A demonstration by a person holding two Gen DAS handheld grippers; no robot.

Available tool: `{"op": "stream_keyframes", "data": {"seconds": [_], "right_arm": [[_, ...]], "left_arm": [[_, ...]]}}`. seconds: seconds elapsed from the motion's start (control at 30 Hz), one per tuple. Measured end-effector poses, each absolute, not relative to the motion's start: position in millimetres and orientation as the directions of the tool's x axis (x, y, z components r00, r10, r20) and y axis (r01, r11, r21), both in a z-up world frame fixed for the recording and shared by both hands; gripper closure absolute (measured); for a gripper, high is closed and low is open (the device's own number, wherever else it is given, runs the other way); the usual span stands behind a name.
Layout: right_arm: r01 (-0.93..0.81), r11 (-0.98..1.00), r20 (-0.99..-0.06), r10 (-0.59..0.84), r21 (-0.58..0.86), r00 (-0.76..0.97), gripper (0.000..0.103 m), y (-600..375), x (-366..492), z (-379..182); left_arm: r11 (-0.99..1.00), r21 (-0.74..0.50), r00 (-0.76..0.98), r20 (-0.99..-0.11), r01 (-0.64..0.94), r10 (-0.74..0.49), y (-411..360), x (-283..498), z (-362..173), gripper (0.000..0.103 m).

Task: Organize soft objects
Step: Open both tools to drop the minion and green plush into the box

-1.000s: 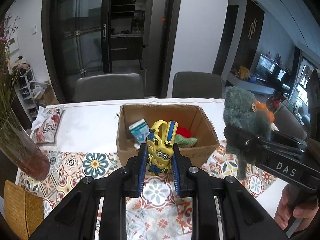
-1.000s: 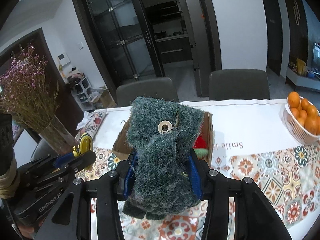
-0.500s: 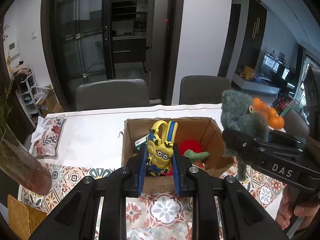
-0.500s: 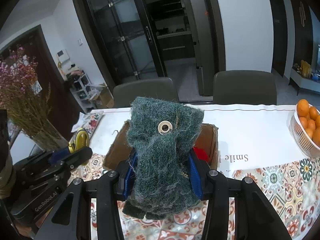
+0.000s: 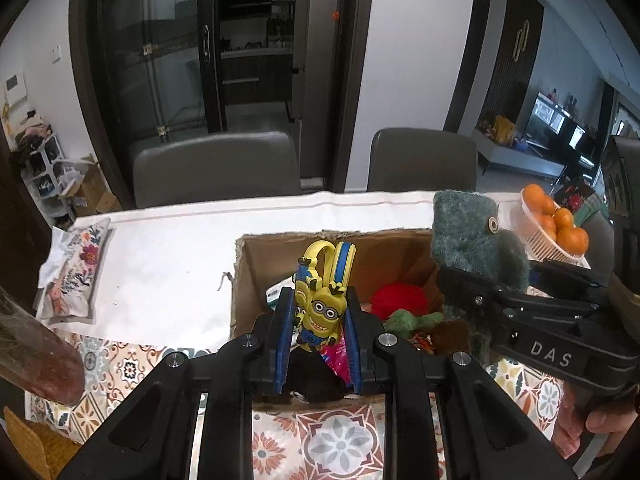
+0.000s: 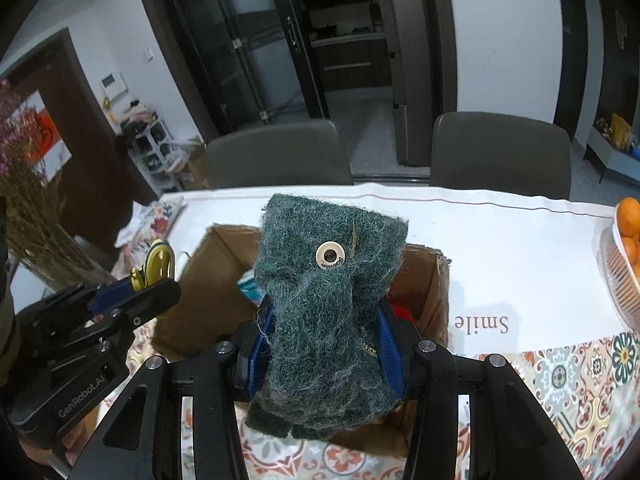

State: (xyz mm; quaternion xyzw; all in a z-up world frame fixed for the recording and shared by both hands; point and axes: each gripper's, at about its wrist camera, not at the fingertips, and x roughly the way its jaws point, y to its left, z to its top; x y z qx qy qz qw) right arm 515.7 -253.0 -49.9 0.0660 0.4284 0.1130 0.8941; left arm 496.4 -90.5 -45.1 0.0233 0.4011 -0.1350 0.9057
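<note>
We see a dining table (image 5: 168, 248) covered by a white cloth whose near part carries a colourful tile pattern; in the right wrist view the word "Smile" is printed on the white part. An open cardboard box (image 5: 256, 264) sits on the table, holding a red fluffy item (image 5: 398, 300), a green soft item (image 5: 412, 320) and other things we cannot make out. Our left gripper (image 5: 318, 336) is clamped on a yellow minion toy (image 5: 320, 308), which stands upright between the blue pads above the near side of the box. Our right gripper (image 6: 326, 344) is closed on a dark green fuzzy toy (image 6: 328, 280) with a button eye, held over the box; in the left wrist view it shows at the right, above the box's right wall. A white basket of oranges (image 5: 536, 236) stands at the table's right edge, a floral pouch (image 5: 76, 268) lies at the left, and a glass vase (image 5: 36, 348) of dried pink flowers stands at the near left. Two grey chairs (image 5: 216, 168) face us across the table. Behind them are dark-framed glass doors (image 5: 160, 48) and a white wall (image 5: 412, 60), with a media console and screens at the far right.
</note>
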Motion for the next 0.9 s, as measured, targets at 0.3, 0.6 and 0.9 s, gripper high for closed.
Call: {"op": "stream_keyframes", "data": {"seconds": [0.3,0.6,0.9], "right_arm": [[-0.208,0.967,-0.831,0.234,0.146,0.504,0.052,-235,542,-90],[-0.225,0.974,-0.857,0.135,0.023,0.497,0.02,-226,544,-100],[-0.127,0.99,-0.809,0.118,0.055,0.576,0.02,-243,514,-71]], "left_arm": [[0.963,-0.035,0.568,-0.802,0.267,-0.187,-99,526,-82,0.078],[0.968,0.0,0.541,-0.829,0.251,-0.14,-96,528,-98,0.057],[0.978,-0.005,0.614,-0.778,0.206,-0.134,-80,491,-64,0.044]]}}
